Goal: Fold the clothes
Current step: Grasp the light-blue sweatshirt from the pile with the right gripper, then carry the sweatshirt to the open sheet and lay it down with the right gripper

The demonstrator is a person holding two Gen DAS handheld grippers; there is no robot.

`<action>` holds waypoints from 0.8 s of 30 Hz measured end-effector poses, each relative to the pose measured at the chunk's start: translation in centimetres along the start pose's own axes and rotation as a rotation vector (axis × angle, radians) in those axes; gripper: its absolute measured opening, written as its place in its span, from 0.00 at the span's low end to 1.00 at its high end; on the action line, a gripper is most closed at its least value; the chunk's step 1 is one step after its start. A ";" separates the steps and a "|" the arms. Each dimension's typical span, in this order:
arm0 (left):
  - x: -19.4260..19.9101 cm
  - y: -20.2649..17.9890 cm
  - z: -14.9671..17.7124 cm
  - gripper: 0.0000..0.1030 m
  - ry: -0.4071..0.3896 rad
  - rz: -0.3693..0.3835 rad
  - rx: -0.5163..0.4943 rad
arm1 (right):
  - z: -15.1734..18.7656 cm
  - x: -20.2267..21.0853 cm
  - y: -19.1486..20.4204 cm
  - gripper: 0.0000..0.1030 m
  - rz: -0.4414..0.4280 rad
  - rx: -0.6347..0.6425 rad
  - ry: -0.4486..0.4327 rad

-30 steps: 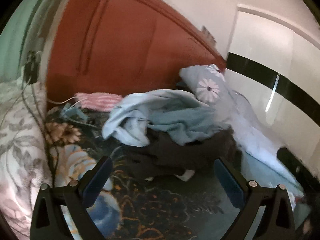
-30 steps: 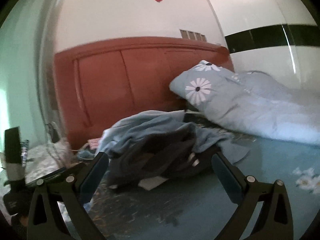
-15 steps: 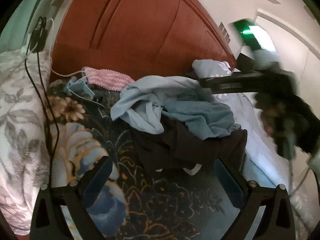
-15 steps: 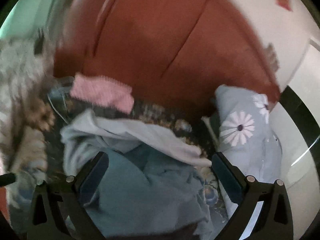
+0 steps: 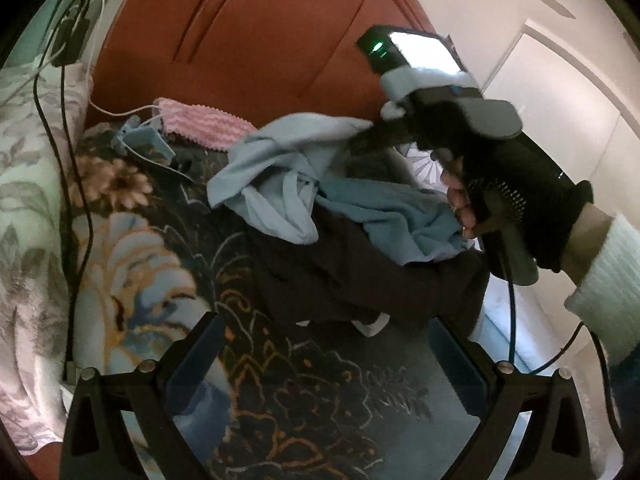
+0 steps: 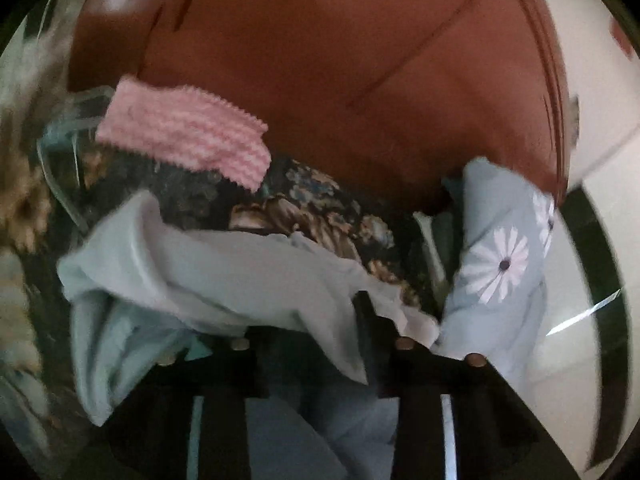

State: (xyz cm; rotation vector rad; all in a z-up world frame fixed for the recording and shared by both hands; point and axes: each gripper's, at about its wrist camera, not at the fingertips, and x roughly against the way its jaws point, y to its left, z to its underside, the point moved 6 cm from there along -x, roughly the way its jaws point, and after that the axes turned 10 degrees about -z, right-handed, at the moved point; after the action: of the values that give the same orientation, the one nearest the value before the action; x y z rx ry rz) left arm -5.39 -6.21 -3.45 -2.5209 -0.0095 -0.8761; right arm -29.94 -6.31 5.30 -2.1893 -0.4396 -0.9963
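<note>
The pile of clothes [image 5: 352, 216] lay on the flowery bed [image 5: 304, 400] by the red headboard [image 5: 260, 40]. The right claw [image 6: 316, 344], wide open a second before, had swung over and was closing on the pale blue top [image 6: 224, 276]: the first pick-up. The left claw [image 5: 328, 364] stayed wide and empty.

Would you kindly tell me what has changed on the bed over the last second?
The right gripper has swung in over the clothes pile, and its jaws are closing on the light blue garment. The left gripper edged nearer, open. The dark garment, pink cloth and daisy pillow lie as before.
</note>
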 end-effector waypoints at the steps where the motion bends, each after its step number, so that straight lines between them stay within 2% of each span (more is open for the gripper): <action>1: 0.0 -0.1 0.0 1.00 0.000 0.001 -0.007 | 0.0 0.6 -0.5 0.21 -0.005 -0.031 -0.013; 3: 0.2 -0.1 0.0 1.00 -0.009 0.000 -0.018 | 0.1 2.3 -2.1 0.15 -0.018 -0.113 -0.050; 7: 0.8 -0.5 0.0 1.00 -0.024 0.016 -0.024 | 1.3 7.3 -7.3 0.13 -0.020 -0.311 -0.158; 11: 1.5 -1.1 0.3 1.00 -0.033 0.031 -0.042 | 3.4 13.5 -11.9 0.12 0.019 -0.413 -0.250; 15: 2.1 -2.9 1.0 1.00 -0.053 0.043 -0.107 | 6.5 20.7 -16.1 0.12 0.062 -0.498 -0.337; 19: 2.8 -5.4 2.2 1.00 -0.059 0.068 -0.203 | 11.5 28.5 -19.2 0.12 0.110 -0.554 -0.392; 22: 3.7 -8.0 3.4 1.00 -0.067 0.128 -0.286 | 17.0 33.8 -20.3 0.13 0.132 -0.596 -0.402; 24: 4.5 -9.9 4.4 1.00 -0.069 0.188 -0.331 | 21.9 36.7 -20.4 0.13 0.147 -0.643 -0.377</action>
State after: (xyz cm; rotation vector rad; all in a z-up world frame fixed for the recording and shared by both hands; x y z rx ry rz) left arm -0.81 3.84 0.41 -2.7978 0.3729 -0.7663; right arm -5.67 24.50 31.88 -2.9591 -0.1198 -0.6993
